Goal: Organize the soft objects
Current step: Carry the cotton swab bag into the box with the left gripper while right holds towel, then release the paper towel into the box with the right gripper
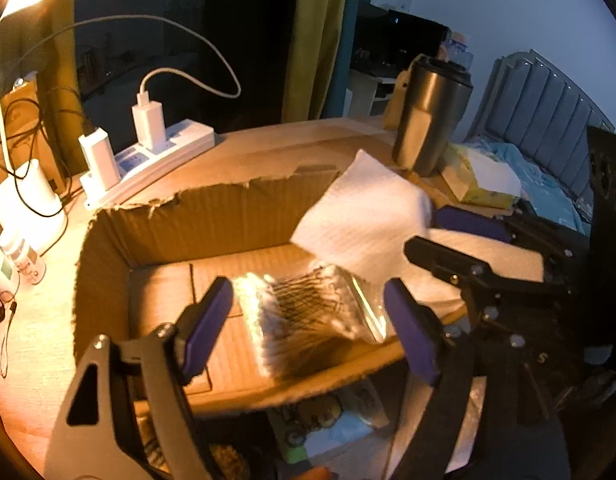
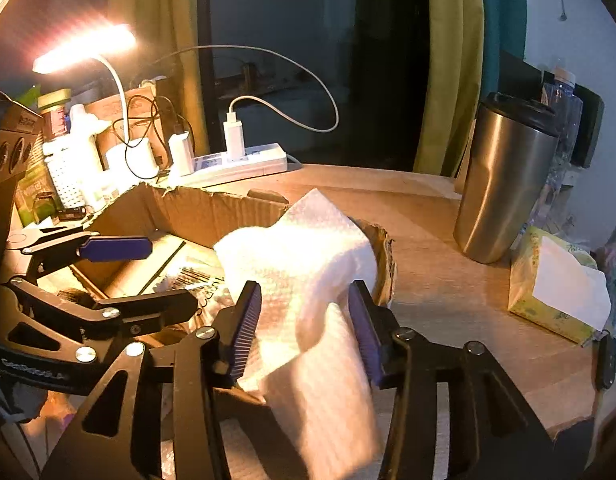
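Observation:
An open cardboard box (image 1: 227,216) stands on the wooden table. A clear packet of cotton swabs (image 1: 308,312) lies on the box floor between the purple pads of my left gripper (image 1: 308,332), which is open, with gaps on both sides of the packet. A white foam sheet (image 2: 299,256) drapes over the box's right wall (image 2: 382,264). It runs between the fingers of my right gripper (image 2: 303,332), whose jaws stand apart and do not pinch it. In the left wrist view the right gripper (image 1: 448,240) reaches in from the right beside the foam sheet (image 1: 360,216).
A steel tumbler (image 2: 504,184) and a yellow tissue pack (image 2: 556,284) stand right of the box. A white power strip (image 1: 155,156) with chargers and cables, a lit desk lamp (image 2: 83,46) and small bottles (image 1: 15,256) crowd the left. A bed (image 1: 548,120) lies beyond.

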`<state>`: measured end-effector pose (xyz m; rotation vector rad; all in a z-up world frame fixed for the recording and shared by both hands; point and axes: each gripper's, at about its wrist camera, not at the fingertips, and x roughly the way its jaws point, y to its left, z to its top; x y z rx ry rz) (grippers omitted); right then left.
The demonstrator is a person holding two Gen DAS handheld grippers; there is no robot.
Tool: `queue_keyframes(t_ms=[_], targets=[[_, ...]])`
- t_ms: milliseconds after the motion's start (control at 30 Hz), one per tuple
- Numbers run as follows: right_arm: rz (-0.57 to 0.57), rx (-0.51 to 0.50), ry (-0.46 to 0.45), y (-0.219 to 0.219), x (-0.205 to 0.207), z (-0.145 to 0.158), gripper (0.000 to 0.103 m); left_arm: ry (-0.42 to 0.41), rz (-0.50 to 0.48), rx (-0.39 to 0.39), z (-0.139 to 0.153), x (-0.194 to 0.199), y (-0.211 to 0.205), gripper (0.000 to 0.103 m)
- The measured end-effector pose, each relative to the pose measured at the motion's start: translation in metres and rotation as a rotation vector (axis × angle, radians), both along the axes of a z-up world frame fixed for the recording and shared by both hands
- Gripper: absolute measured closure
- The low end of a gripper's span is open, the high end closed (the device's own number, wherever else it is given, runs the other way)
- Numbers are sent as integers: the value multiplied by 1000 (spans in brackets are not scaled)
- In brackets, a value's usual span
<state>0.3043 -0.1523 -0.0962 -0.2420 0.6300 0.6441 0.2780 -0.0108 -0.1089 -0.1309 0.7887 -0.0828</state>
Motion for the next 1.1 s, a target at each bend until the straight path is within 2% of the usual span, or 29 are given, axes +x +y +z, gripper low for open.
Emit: queue_keyframes(t_ms=[367,600,733,1100], targets=[[-18,31,-59,-18,-31,18,54,-107,24,-7,25,-46,8,23],[-7,50,-84,-23,-56,28,53,-186,50,17,40,-76,9,23],[10,49,-98,-23,-71,31,44,-205,61,14,44,-87,8,23],[25,52,-66,-27,-94,18,41,-203,68,8,41,-114,1,22]])
